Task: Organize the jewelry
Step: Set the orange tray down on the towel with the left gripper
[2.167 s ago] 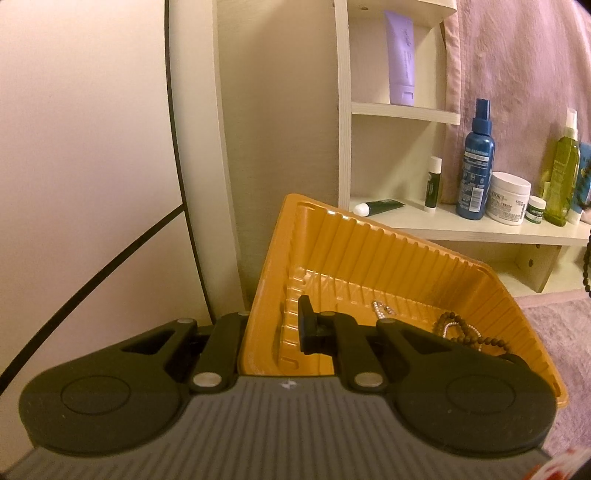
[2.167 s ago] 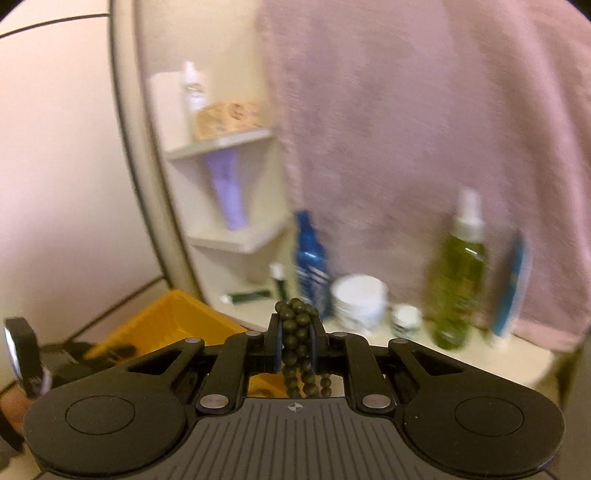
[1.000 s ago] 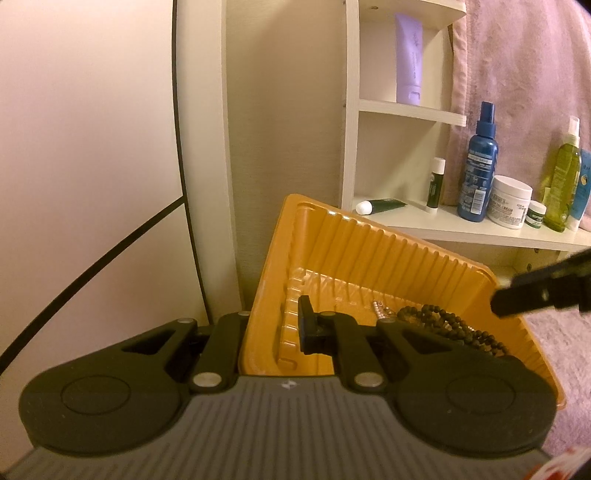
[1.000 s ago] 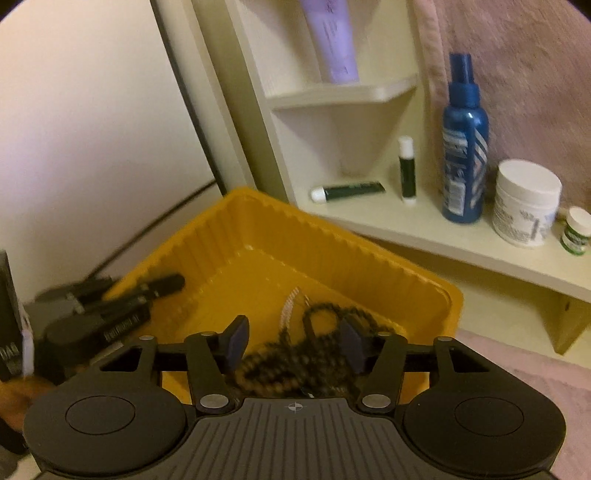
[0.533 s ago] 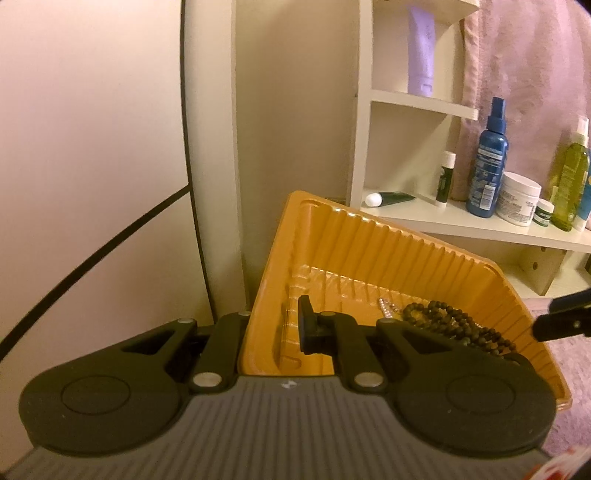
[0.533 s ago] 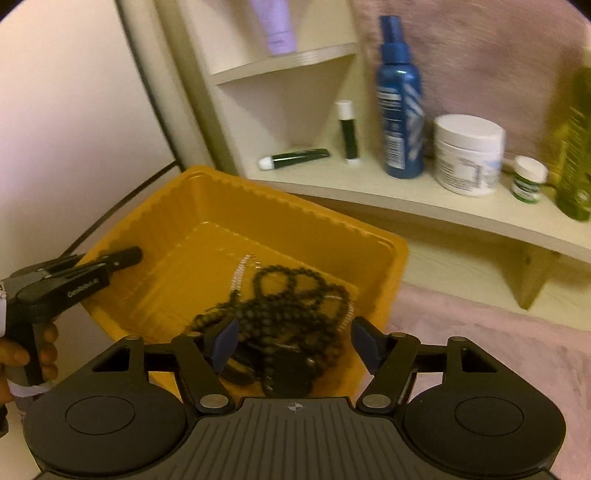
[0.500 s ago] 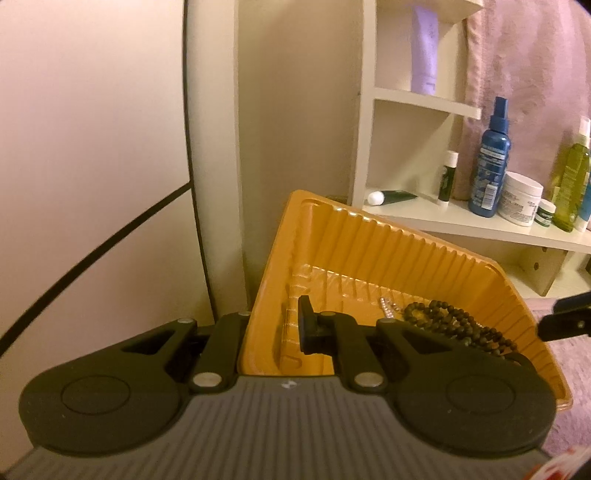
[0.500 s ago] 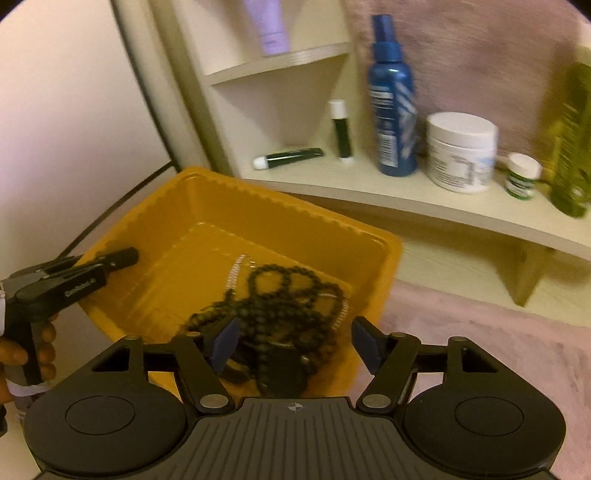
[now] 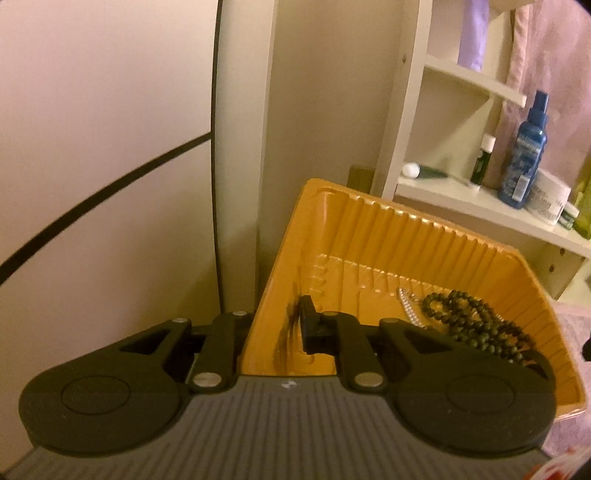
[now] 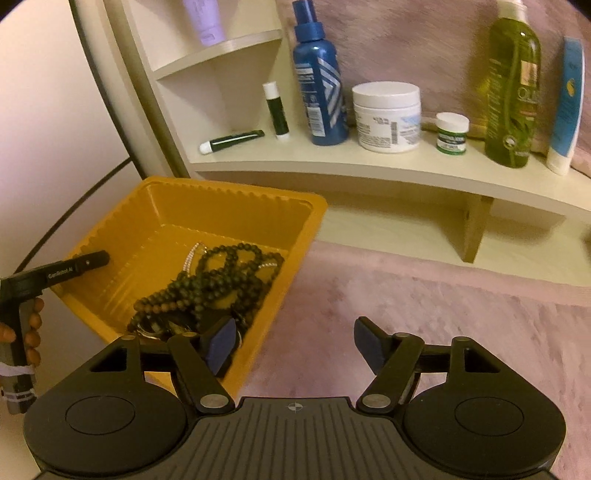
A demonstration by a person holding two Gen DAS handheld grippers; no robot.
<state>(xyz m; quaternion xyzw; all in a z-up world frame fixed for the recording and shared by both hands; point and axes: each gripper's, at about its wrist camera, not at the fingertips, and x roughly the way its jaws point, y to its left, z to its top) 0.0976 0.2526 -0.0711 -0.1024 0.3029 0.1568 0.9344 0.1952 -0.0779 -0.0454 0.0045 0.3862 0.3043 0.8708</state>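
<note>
Yellow ribbed plastic tray (image 10: 295,236): stands on pink plush fabric (image 10: 424,314), just beside a cream shelf unit (image 10: 369,166), its near-left wall held by the left gripper (image 9: 277,325). Left gripper: jaws narrow, one finger inside the tray and one outside, pinching the wall between them; they have just been opening slightly, with the wall still between the pads. A hand (image 10: 22,332) grasps its handle at the left edge of the right wrist view. Dark beaded necklace (image 10: 218,284): heaped in loops on the tray floor, toward the near-right corner. Silver chain (image 10: 190,258): lying partly under the beads, one end reaching toward the tray's middle. Right gripper (image 10: 293,345): jaws wide and have just been opening, nothing between them; blue pads (image 10: 221,343) visible, the left one over the tray's near corner, the right one over the pink fabric. Shelf contents, left to right: green tube (image 10: 232,140) lying flat, upright lip balm stick (image 10: 275,110), blue spray bottle (image 10: 319,81), white cream jar (image 10: 386,116), small green-labelled jar (image 10: 451,133), green pump bottle (image 10: 511,85), blue-and-white tube (image 10: 565,107). Upper shelf: lilac tube (image 10: 205,18).
</note>
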